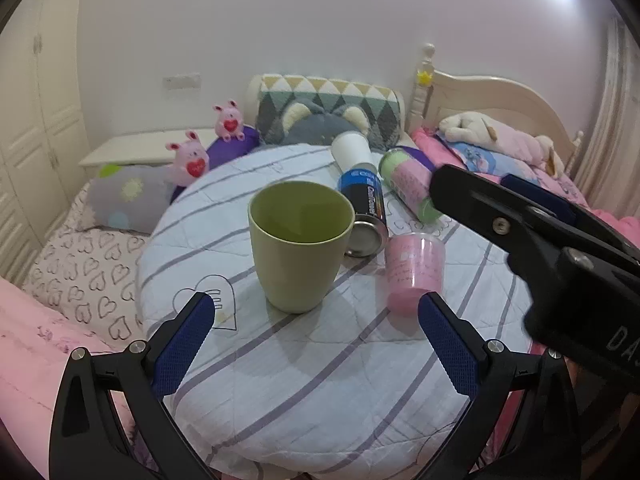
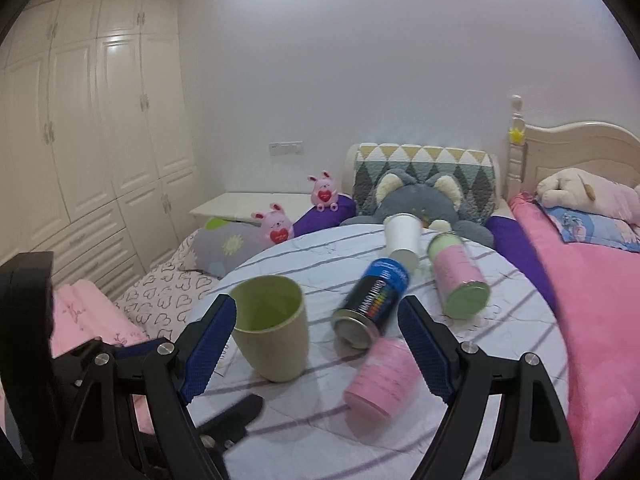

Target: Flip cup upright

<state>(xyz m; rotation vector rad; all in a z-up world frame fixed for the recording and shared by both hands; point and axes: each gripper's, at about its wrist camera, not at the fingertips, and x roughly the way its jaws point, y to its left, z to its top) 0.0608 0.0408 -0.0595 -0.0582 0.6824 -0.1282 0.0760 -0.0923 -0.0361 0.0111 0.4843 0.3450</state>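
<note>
A green cup [image 1: 300, 248] stands upright, mouth up, on the round striped tabletop [image 1: 320, 380]; it also shows in the right wrist view [image 2: 272, 332]. My left gripper [image 1: 316, 344] is open and empty, just in front of the cup, fingers apart from it. My right gripper [image 2: 316, 348] is open and empty, hovering above the table with the cup by its left finger [image 2: 208, 344]. In the left wrist view the right gripper's body [image 1: 540, 240] crosses the right side.
A pink cup [image 1: 414, 276] lies on its side right of the green cup. A blue-black can [image 1: 364, 212], a white paper cup [image 1: 354, 150] and a pink-green can [image 1: 408, 184] lie behind. Beds with pillows and plush toys surround the table; a wardrobe [image 2: 92, 140] stands left.
</note>
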